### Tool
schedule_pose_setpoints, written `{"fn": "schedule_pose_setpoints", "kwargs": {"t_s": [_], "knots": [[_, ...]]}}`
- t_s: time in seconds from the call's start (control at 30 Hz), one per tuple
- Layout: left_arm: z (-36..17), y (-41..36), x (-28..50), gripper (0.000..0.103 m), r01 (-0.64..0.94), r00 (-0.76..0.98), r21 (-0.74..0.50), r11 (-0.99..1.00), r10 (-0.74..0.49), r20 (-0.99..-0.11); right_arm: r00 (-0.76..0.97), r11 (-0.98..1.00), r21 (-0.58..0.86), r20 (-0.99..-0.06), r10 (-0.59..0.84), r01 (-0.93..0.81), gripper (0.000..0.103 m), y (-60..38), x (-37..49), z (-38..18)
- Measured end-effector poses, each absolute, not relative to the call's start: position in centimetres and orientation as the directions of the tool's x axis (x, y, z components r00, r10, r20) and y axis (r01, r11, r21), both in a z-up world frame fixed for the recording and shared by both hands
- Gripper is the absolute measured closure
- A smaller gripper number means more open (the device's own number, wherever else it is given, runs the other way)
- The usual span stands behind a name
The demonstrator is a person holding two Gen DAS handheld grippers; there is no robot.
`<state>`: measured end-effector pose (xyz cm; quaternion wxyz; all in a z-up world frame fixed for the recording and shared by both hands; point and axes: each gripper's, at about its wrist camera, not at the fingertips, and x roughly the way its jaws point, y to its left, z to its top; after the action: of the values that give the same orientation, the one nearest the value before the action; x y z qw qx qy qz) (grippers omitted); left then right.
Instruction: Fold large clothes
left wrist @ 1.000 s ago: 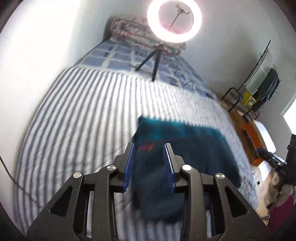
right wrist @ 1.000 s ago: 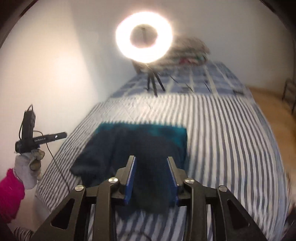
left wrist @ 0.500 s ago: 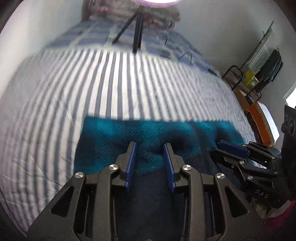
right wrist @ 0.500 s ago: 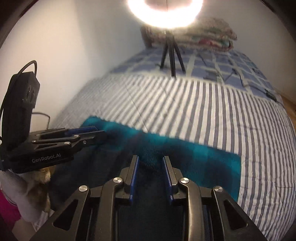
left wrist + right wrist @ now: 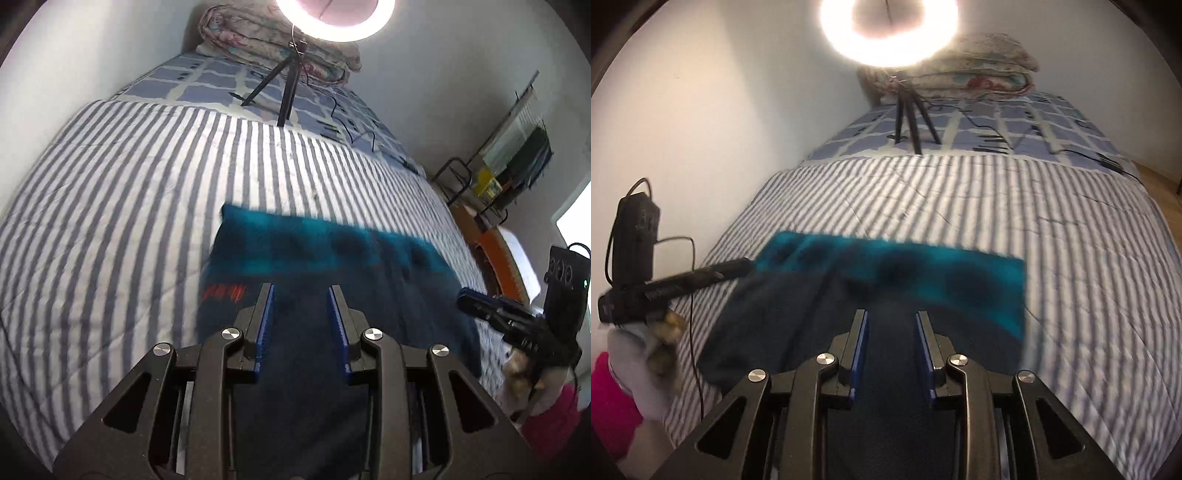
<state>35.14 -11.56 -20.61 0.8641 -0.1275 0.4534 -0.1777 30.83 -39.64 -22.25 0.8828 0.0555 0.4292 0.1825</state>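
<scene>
Where each claw [image 5: 301,291] meets it, the blurred garment [image 5: 332,258] hides.

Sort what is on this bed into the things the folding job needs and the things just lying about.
Job: dark navy fleece garment with teal band; left gripper; right gripper.

Lying about: ring light on black tripod; folded floral quilt; black cable; striped bedspread.

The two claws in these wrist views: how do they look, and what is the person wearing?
Each claw is a black frame with silver bolts and two blue ribbed fingers. The left claw carries a black box with a thin cable. The right claw carries a similar box. The hand wears a light grey glove with a bright pink sleeve.
</scene>
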Motion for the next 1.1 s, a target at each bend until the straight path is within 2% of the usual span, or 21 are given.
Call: {"fn": "schedule_pose_setpoints", "kwargs": {"t_s": [0.17,0.27,0.4,0.53,0.57,0.6,0.63,0.67,0.83,1.1], "knots": [[-23.8,-10.4,32.7,0.071,0.155,0.479,-0.347,0.925,-0.377,-0.793,0.529,0.934,0.240,-0.774,0.348,-0.264,0.078,-40.9,27.5,-24.4],[-26.4,-10.3,32.4,0.071,0.119,0.456,-0.388,0.914,-0.398,-0.796,0.512,0.940,0.239,-0.791,0.335,-0.245,0.078,-41.1,26.7,-26.9],[-26.2,-11.8,32.4,0.071,0.150,0.464,-0.295,0.944,-0.331,-0.822,0.497,0.942,0.268,-0.801,0.334,-0.201,0.078,-41.0,27.5,-27.9],[-24.1,-9.7,32.1,0.071,0.113,0.457,-0.391,0.913,-0.397,-0.796,0.505,0.933,0.289,-0.784,0.360,-0.216,0.078,-41.9,26.9,-24.9],[-23.3,-8.7,31.9,0.066,0.100,0.469,-0.434,0.895,-0.427,-0.773,0.521,0.924,0.316,-0.763,0.383,-0.216,0.075,-42.7,26.3,-24.2],[-22.6,-7.6,31.7,0.061,0.093,0.477,-0.492,0.865,-0.473,-0.741,0.538,0.917,0.338,-0.743,0.397,-0.209,0.064,-43.5,25.9,-23.5],[-22.3,-6.7,31.8,0.043,0.088,0.479,-0.541,0.836,-0.512,-0.713,0.557,0.913,0.354,-0.726,0.404,-0.201,0.046,-44.3,25.6,-23.1],[-22.1,-5.7,31.8,0.029,0.077,0.481,-0.580,0.811,-0.540,-0.691,0.581,0.907,0.372,-0.701,0.413,-0.196,0.039,-45.2,25.1,-22.6],[-23.2,-1.3,33.1,0.027,-0.033,0.444,-0.763,0.646,-0.674,-0.590,0.598,0.881,0.450,-0.668,0.443,-0.150,0.013,-48.3,25.4,-22.5],[-27.6,-0.4,35.1,0.027,-0.117,0.368,-0.827,0.550,-0.749,-0.551,0.522,0.832,0.545,-0.682,0.512,-0.103,0.010,-49.5,27.8,-26.0]]}}
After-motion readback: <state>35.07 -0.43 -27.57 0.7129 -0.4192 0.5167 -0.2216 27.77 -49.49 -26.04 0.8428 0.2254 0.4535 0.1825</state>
